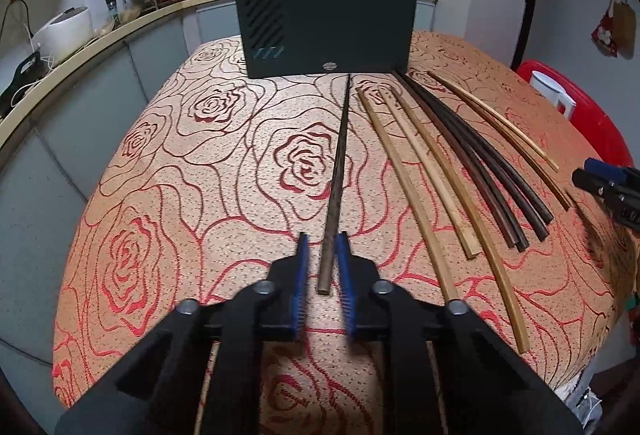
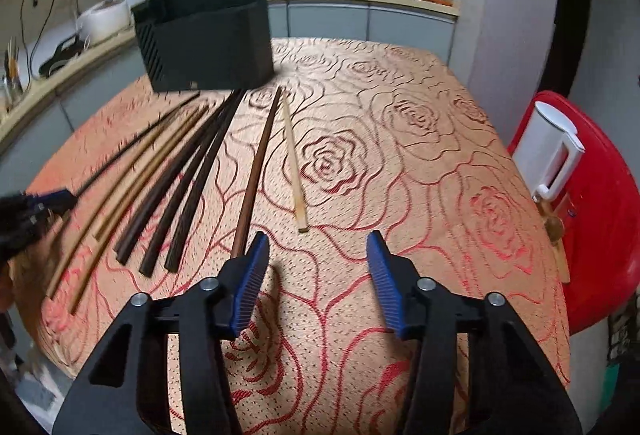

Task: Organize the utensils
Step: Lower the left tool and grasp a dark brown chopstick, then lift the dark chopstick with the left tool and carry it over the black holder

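Observation:
Several chopsticks lie on the rose-patterned tablecloth (image 1: pixel 224 171) before a dark utensil holder box (image 1: pixel 328 27). My left gripper (image 1: pixel 323 241) straddles the near end of a dark brown chopstick (image 1: pixel 338 171); its jaws stand slightly apart on either side of the stick, which lies on the cloth. To its right lie light bamboo chopsticks (image 1: pixel 404 171) and dark ones (image 1: pixel 476 155). My right gripper (image 2: pixel 318 243) is open and empty above the cloth, just right of a brown chopstick (image 2: pixel 256 171) and a pale one (image 2: pixel 294 171). The holder (image 2: pixel 208 35) stands far left in the right wrist view.
A red plastic stool (image 2: pixel 600 203) with a white jug (image 2: pixel 552 151) stands off the table's right edge. A kitchen counter (image 1: pixel 80 51) with a rice cooker and spice rack runs behind and to the left. The right gripper (image 1: pixel 608 191) shows at the left view's right edge.

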`<state>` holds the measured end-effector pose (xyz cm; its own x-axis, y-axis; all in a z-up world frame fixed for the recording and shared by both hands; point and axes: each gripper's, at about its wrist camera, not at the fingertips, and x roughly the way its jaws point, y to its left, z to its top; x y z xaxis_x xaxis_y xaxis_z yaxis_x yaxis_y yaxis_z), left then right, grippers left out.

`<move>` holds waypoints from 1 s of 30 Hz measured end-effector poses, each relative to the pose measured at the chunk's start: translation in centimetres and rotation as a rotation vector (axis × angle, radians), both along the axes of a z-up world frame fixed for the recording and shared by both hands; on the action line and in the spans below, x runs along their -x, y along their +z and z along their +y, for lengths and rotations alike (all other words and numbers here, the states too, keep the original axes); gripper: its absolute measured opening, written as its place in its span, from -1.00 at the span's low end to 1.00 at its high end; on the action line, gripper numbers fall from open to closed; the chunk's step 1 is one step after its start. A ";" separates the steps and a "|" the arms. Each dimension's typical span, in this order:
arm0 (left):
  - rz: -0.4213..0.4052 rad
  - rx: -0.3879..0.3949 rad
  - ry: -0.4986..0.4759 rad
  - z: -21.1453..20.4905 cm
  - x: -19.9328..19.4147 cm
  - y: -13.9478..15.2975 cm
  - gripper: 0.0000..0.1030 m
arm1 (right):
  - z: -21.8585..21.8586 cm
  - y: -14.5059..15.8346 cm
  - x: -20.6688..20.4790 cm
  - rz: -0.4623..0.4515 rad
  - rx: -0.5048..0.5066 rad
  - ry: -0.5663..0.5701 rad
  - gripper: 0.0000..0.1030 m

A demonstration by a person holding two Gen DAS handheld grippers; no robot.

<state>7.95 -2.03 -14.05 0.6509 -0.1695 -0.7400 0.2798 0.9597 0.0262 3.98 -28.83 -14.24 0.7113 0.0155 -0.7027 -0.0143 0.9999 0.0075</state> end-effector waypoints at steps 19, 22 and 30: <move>0.002 0.023 -0.004 0.0 -0.4 0.0 -0.84 | 1.2 -1.0 -3.5 0.041 0.047 0.051 -0.74; 0.002 0.026 0.000 0.0 -0.4 0.1 -0.85 | 1.4 -0.9 -3.8 0.042 0.042 0.062 -0.85; -0.066 0.036 0.015 1.2 0.6 3.0 -0.86 | 1.0 1.0 -2.5 -0.005 0.025 0.044 -0.86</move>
<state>7.35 -0.87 -11.04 0.7009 -0.1850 -0.6889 0.2641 0.9644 0.0098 6.48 -27.80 -13.25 0.7141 0.0291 -0.6995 -0.0582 0.9981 -0.0179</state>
